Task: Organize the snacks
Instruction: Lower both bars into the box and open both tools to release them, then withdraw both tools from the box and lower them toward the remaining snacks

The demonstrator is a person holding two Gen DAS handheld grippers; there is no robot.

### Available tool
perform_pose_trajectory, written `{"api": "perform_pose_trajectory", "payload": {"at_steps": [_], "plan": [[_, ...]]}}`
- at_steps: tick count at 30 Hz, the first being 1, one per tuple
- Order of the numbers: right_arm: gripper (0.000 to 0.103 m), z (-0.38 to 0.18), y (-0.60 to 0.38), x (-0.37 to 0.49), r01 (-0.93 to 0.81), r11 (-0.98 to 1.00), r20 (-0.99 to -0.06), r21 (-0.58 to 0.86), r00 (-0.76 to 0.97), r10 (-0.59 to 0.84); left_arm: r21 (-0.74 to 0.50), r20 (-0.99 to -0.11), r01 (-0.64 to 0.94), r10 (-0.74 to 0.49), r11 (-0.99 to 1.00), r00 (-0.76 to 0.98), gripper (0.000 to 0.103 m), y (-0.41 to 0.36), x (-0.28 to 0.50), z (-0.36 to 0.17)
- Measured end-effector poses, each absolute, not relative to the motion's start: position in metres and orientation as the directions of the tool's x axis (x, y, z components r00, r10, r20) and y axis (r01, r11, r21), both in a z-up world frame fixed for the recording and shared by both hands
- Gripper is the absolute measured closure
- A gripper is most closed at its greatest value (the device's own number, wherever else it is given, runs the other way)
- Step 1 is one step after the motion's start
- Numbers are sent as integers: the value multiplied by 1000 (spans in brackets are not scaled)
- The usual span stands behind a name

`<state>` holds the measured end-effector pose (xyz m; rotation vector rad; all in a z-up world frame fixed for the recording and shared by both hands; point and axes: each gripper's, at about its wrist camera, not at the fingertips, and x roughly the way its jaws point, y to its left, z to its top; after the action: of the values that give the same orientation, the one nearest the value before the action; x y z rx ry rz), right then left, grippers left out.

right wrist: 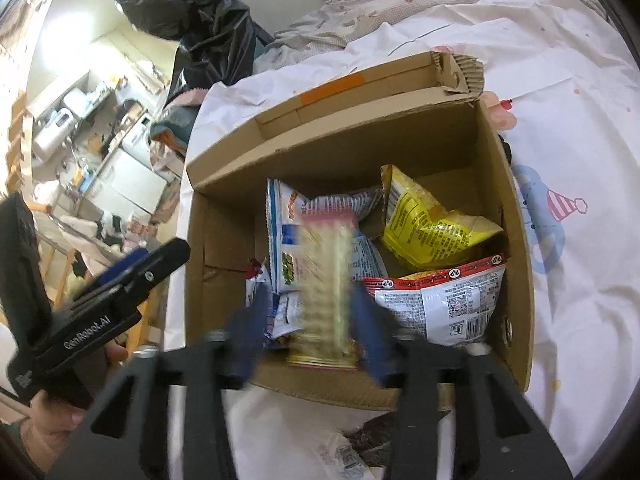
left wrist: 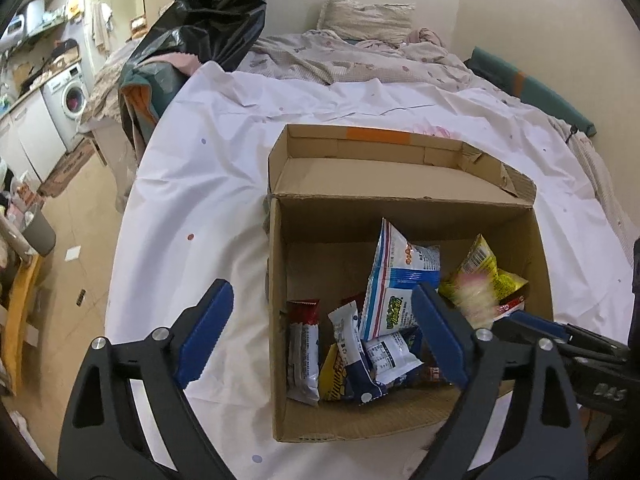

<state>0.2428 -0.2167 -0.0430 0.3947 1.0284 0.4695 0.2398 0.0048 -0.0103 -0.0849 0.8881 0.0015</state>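
The left claw [left wrist: 320, 320] stands spread wide, empty, one blue finger outside the cardboard box [left wrist: 280, 360] and the other above the packets within. The right claw [right wrist: 308, 316] is parted too; a blurred pale packet [right wrist: 326, 288] sits between its fingers, seemingly loose rather than pinched, though the smear makes that uncertain. Beneath lie a blue-and-white bag [left wrist: 396, 280], a yellow bag [right wrist: 428, 228] and a red-edged packet [right wrist: 444, 300]. The box rests on a white sheet [left wrist: 192, 200] spread over the bed, a pillow [left wrist: 366, 16] beyond.

Blurred packet, hidden prints
Your pink-and-cream striped snack packet [right wrist: 325, 280] smears with motion blur; it covers part of the blue-and-white snack bag [right wrist: 288, 216] behind.
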Motion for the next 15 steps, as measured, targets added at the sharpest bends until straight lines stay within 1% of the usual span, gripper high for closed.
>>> {"api": "perform_pose_trajectory", "payload": {"at_steps": [1, 11, 15], "plan": [[32, -42, -219, 242, -180, 829, -708, 530, 443, 549, -76, -775, -41, -34, 996, 631, 14, 6, 240, -11], [31, -33, -225, 240, -173, 820, -697, 546, 450, 559, -103, -779, -39, -56, 994, 624, 14, 8, 232, -13], [31, -26, -234, 231, -166, 814, -683, 556, 467, 562, -89, -769, -13, -60, 996, 636, 14, 5, 220, -7]]}}
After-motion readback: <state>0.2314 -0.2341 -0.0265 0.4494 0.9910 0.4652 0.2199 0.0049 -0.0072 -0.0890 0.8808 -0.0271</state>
